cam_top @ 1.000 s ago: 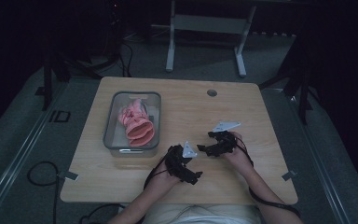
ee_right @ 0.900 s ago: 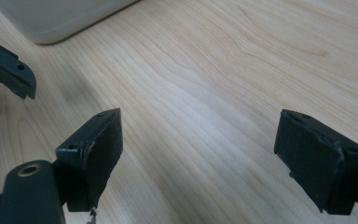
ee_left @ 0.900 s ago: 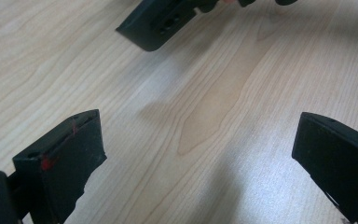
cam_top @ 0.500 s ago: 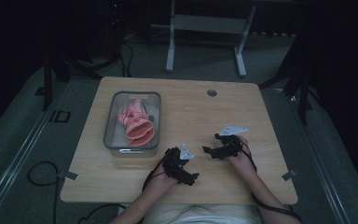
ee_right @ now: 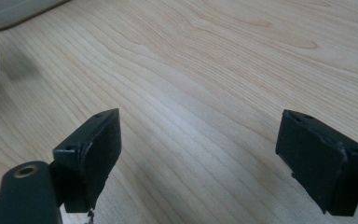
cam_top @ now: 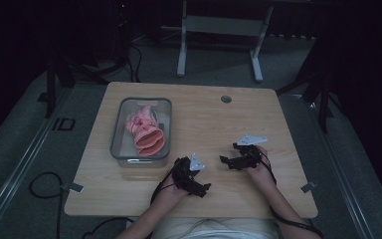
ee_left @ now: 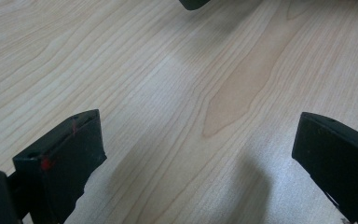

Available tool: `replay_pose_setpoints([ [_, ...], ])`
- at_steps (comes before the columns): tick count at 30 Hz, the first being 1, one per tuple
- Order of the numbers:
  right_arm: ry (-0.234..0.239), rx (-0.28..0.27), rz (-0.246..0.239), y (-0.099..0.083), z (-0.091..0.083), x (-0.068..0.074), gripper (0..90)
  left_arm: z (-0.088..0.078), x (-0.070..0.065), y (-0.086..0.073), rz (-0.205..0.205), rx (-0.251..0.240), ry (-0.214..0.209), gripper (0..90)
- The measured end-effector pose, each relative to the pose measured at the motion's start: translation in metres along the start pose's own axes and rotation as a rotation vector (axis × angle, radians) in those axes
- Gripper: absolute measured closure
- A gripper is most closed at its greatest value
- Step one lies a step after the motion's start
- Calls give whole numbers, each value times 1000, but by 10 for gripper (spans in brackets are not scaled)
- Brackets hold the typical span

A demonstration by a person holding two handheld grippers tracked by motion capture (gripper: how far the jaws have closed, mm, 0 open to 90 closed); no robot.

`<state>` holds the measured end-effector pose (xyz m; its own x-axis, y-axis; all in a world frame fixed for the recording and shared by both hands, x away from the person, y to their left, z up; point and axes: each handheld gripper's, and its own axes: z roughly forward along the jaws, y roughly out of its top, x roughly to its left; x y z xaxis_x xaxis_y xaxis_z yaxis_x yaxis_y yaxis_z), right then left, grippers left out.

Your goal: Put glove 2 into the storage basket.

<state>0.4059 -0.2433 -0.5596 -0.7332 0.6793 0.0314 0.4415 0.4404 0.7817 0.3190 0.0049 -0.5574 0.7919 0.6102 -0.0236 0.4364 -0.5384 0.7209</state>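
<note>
A pink glove-like item lies inside a clear plastic bin on the left part of the wooden table. My left gripper rests low over the table's front middle, open, with bare wood between its jaws. My right gripper sits just right of it, also open over bare wood. Neither holds anything. The two grippers point toward each other, a short gap apart.
A small round grommet hole sits near the table's far edge. A metal stand is on the floor beyond the table, and cables lie on the floor at the left. A corner of the bin is at the upper left of the right gripper view.
Both grippers have drawn back toward the table's front edge, the right one moving down and slightly left. Both stay open and empty.
</note>
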Motion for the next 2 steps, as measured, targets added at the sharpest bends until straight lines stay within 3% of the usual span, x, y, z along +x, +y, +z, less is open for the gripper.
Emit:
replay_pose_setpoints([
  [2,-1,0,-1,0,0,0,140,0,0,0,3,-2,1,17],
])
